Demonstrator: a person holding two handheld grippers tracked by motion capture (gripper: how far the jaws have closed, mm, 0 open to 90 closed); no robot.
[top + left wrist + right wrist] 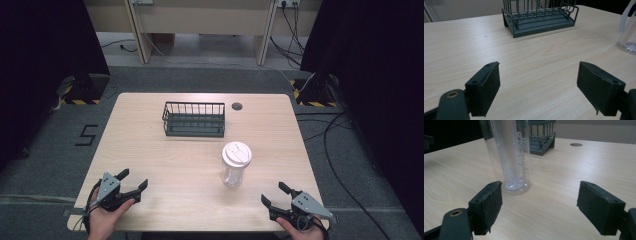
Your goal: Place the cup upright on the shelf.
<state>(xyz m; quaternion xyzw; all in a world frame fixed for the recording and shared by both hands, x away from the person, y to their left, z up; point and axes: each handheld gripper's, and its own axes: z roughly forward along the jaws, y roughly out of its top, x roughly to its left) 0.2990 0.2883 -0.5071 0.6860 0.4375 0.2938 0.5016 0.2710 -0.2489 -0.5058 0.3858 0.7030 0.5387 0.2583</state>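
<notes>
The right tool (pixel 539 207) sits low over the near right edge of the bench (pixel 150 165), jaws spread wide with nothing between them and touching nothing. Just ahead of it, a little toward its left jaw, stands the clear cup (pixel 510 152), upright on the bench, right of centre and apart from everything else. In the high view the cup (pixel 235 165) wears a white lid (pixel 237 152) and looks empty, with script lettering down its wall.

My reading is that it will handle as a light, thin-walled plastic thing: smooth, likely to slip, easy to tip because it is tall and narrow at the foot, and liable to dent under a hard squeeze. The best hold seems to be across the mid wall, below the lid, with gentle closing; the jaws look open enough to pass around it.

The left tool (pixel 131 186) rests at the near left corner, also spread wide and empty, well apart from the cup. Beyond, toward the far edge, stands a dark wire basket (pixel 194 119), empty, with a round hole (pixel 237 106) in the bench just beside it.
</notes>
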